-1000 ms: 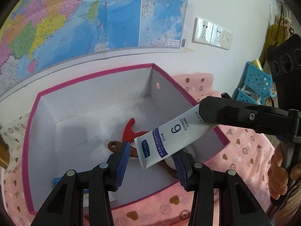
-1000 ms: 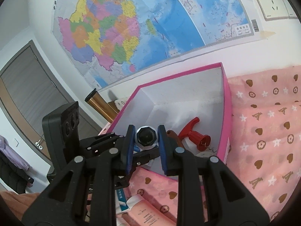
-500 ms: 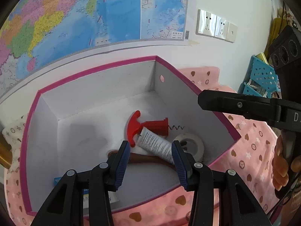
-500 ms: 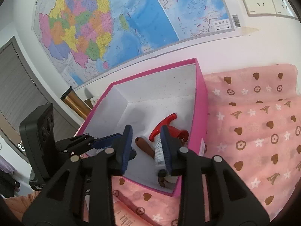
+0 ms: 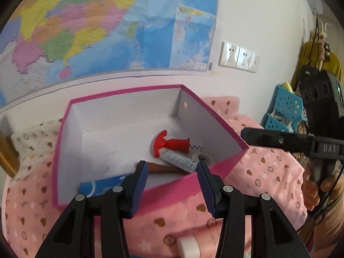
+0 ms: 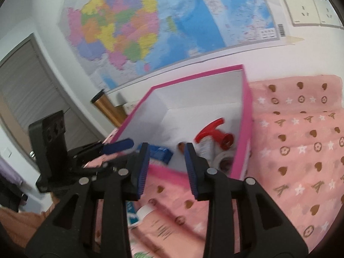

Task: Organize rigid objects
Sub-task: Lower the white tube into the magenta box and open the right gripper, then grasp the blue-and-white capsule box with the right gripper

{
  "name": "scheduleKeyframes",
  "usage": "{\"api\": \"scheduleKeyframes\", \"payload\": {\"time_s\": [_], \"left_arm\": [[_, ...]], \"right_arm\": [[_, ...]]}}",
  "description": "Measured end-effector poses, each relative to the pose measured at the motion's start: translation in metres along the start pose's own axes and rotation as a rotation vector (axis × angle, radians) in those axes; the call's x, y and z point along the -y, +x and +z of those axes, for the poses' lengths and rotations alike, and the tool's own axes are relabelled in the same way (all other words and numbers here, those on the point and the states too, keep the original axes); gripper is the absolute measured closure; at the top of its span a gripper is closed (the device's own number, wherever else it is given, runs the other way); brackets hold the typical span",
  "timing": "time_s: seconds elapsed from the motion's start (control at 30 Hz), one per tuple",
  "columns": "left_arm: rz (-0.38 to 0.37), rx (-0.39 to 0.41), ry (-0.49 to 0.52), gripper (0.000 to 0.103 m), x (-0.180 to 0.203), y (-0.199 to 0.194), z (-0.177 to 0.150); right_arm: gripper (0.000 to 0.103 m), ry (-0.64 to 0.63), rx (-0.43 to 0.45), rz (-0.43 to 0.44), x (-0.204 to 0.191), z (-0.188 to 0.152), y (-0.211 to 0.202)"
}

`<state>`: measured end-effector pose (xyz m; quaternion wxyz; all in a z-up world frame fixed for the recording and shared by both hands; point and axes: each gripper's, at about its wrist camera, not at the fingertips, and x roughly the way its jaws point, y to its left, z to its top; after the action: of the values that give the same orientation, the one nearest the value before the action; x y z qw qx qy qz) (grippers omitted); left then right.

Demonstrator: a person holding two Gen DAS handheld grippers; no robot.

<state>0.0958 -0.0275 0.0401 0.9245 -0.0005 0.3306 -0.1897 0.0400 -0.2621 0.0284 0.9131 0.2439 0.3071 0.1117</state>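
Both grippers spread and empty, left gripper (image 5: 172, 169) and right gripper (image 6: 166, 157) just short of the pink box (image 5: 189, 185); tube (image 5: 178, 159) inside beside the red corkscrew (image 5: 169, 144), long axis slanting toward the near-right corner, likely done

One pink box (image 5: 189, 188) lies ahead of the two grippers: the left gripper (image 5: 172, 182) and the right gripper (image 6: 165, 167). In it are one red-handled corkscrew (image 5: 169, 144), one white tube (image 5: 178, 160), one tape roll (image 6: 223, 161), one brown wooden handle (image 5: 163, 168) and one blue carton (image 5: 103, 186).
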Motion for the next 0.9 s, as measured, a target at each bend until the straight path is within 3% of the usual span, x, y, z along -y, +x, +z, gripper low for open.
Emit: {"api": "scheduleKeyframes", "payload": {"time_s": [0.1, 0.4, 0.73, 0.9], "left_arm": [[0.007, 0.003, -0.010, 0.053, -0.007, -0.013, -0.014], [0.063, -0.087, -0.075, 0.053, -0.035, -0.021, -0.066], [0.100, -0.137, -0.157, 0.053, -0.062, -0.024, -0.103], [0.091, -0.158, -0.185, 0.053, -0.071, -0.023, -0.113]], "right_arm": [[0.064, -0.024, -0.032, 0.048, -0.016, -0.012, -0.002], [0.064, -0.036, -0.189, 0.155, -0.049, -0.062, 0.020], [0.064, -0.028, -0.371, 0.154, -0.065, -0.110, 0.068], [0.064, -0.016, -0.417, 0.154, -0.067, -0.118, 0.079]]}}
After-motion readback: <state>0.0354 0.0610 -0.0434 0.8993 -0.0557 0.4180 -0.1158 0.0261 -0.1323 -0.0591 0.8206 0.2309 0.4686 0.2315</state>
